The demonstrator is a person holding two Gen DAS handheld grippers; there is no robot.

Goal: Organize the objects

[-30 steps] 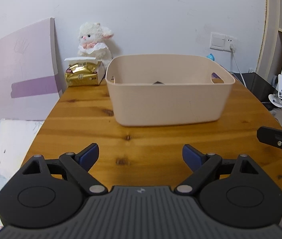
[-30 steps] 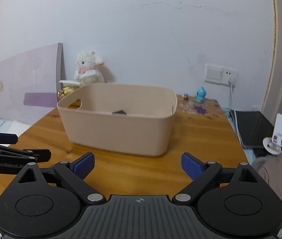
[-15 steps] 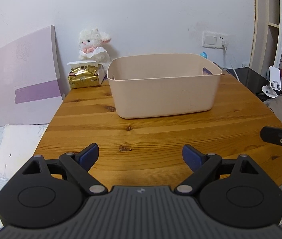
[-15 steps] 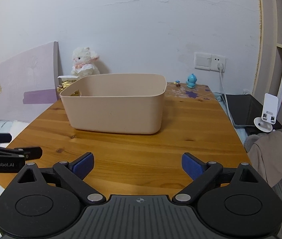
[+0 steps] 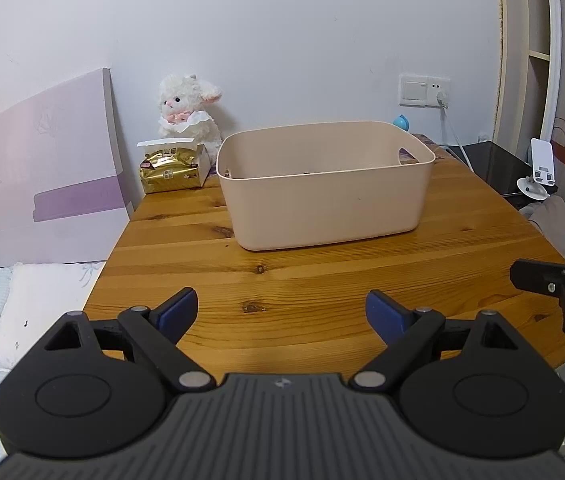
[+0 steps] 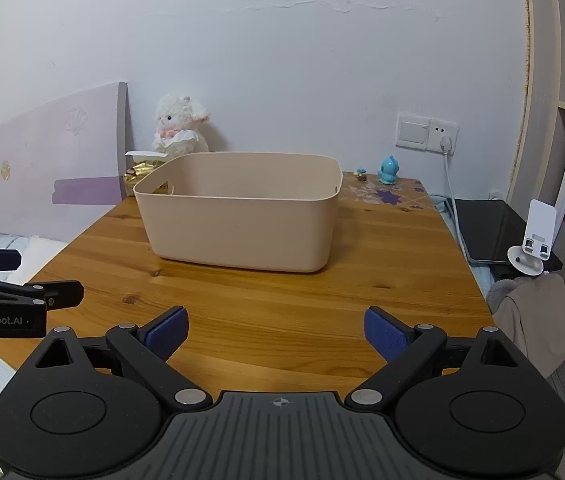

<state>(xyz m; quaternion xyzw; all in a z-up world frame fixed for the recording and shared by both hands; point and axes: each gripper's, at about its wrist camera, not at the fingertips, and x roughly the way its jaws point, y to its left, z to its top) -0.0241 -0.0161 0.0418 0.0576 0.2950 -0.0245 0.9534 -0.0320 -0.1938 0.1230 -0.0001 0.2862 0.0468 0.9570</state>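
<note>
A beige plastic bin (image 5: 322, 196) stands on the wooden table (image 5: 322, 280); it also shows in the right wrist view (image 6: 238, 216). Its contents are mostly hidden by its wall. My left gripper (image 5: 281, 314) is open and empty, low over the table's near edge, well back from the bin. My right gripper (image 6: 276, 330) is open and empty, also at the near edge. Each gripper shows at the side of the other's view.
A white plush lamb (image 5: 188, 114) and a gold tissue pack (image 5: 172, 168) stand behind the bin on the left. A small blue figurine (image 6: 388, 170) stands at the back right. A bed (image 5: 10, 304) lies left, a dark tablet (image 6: 490, 228) and phone stand (image 6: 534, 240) right.
Both grippers have pulled back from the bin and risen a little; the bin looks smaller and farther. Both stay open.
</note>
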